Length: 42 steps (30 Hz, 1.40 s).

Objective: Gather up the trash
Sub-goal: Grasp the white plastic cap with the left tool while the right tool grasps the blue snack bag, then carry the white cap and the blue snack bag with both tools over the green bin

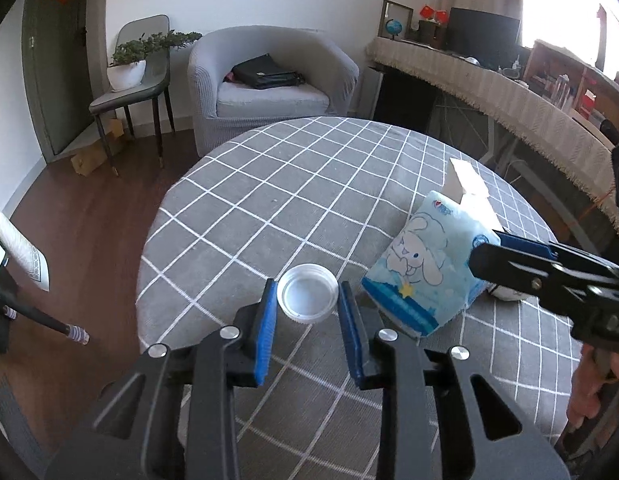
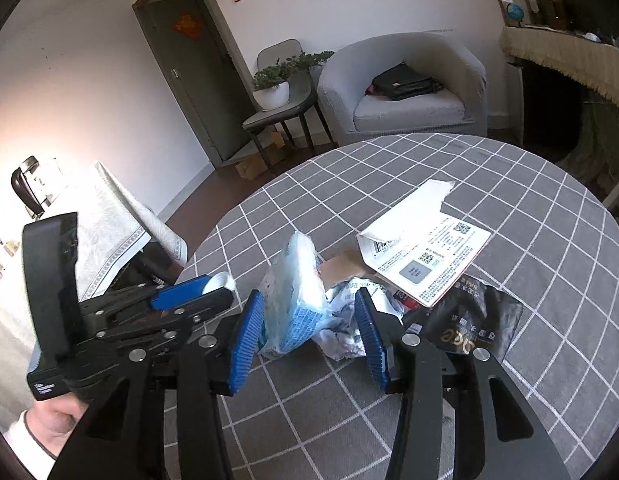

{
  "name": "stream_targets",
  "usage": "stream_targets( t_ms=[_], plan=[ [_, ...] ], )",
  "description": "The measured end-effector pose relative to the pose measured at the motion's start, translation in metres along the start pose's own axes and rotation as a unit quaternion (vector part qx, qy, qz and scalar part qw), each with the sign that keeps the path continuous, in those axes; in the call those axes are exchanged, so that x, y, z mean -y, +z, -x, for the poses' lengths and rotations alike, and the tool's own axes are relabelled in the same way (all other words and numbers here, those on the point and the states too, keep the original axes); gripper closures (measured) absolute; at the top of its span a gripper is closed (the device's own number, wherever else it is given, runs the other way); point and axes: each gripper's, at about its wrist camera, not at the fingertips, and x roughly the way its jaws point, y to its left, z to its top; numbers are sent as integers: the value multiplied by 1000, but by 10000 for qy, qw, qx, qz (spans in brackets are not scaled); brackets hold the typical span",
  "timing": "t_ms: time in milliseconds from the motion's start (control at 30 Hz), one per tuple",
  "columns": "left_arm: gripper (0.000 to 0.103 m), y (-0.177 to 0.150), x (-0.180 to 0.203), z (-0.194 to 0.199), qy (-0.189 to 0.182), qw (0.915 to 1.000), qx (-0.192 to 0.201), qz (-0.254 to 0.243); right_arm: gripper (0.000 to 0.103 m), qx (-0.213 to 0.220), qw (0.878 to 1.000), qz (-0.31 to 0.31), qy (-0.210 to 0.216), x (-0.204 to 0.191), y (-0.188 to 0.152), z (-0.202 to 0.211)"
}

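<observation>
Left gripper (image 1: 307,312) spread, white lid (image 1: 308,298) bracketed but not yet pinched, near the tabletop's (image 1: 293,184) left edge. Right gripper (image 2: 309,334) spread around the blue tissue pack (image 2: 297,292) and crumpled wrapper (image 2: 349,320), mid-table. Step judged: pre-grasp. Closure on both is called for next.

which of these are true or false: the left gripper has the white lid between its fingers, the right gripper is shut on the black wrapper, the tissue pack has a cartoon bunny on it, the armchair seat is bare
1. The left gripper has the white lid between its open fingers: true.
2. The right gripper is shut on the black wrapper: false; it is open around the blue tissue pack and crumpled paper.
3. The tissue pack shows a cartoon bunny: true.
4. The armchair seat is bare: false; a black bag lies on it.
</observation>
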Motion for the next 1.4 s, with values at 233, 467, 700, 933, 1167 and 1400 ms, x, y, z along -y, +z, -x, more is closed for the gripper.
stream_targets(
  t_ms=[233,467,700,933,1167,1400],
  plan=[
    [71,-2,-8,14,-97,9999,53,33,68,-22,9995,161,-274,-1,1,-3],
    [71,-1,-17,24,-136,9997,123,145,92,47,9992,237,-314,-4,4,3],
    [70,-2,-32,39,-107,9994,205,255,95,132,9981,474,-369,-28,12,6],
    [70,-9,-55,56,28,9991,252,339,95,209,9975,632,-248,-55,21,5],
    [71,-13,-89,71,228,9980,253,524,95,183,9964,819,-108,-81,26,0],
    [71,-34,-120,71,433,9973,42,597,95,147,9949,1002,26,-111,28,-5]
  ],
)
